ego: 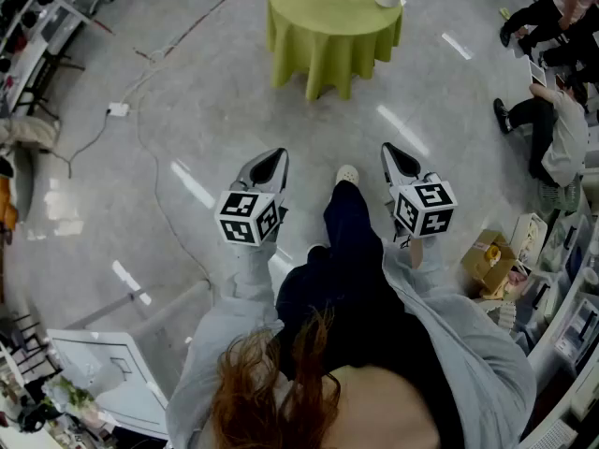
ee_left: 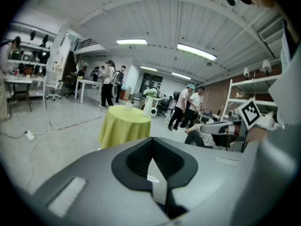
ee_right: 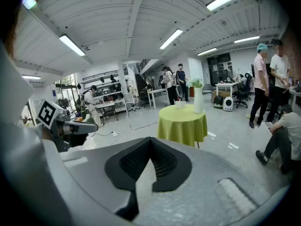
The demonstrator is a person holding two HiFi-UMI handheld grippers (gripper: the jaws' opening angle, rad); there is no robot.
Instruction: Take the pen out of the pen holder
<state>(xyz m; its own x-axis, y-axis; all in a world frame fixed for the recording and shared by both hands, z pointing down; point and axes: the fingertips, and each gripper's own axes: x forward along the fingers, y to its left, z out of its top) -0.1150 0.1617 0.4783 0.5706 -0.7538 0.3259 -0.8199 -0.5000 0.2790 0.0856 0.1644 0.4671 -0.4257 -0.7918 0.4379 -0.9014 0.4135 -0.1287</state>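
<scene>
A round table with a yellow-green cloth (ego: 332, 17) stands far ahead of me across the floor. On it are a tall white vase (ee_right: 198, 100) and a small white cup (ee_right: 181, 104), which may be the pen holder; no pen can be made out. In the left gripper view the table (ee_left: 124, 126) shows with the vase (ee_left: 148, 106) and the cup (ee_left: 128, 106). My left gripper (ego: 279, 154) and right gripper (ego: 388, 150) are held out side by side above the floor, well short of the table. Both are shut, with nothing between their pads.
Cables (ego: 140, 110) trail over the grey floor at left. Several people (ego: 552, 110) sit and stand at right, near shelves and a cardboard box (ego: 487, 260). Desks and racks (ee_right: 106, 109) line the far left wall. A white board (ego: 103, 372) lies at lower left.
</scene>
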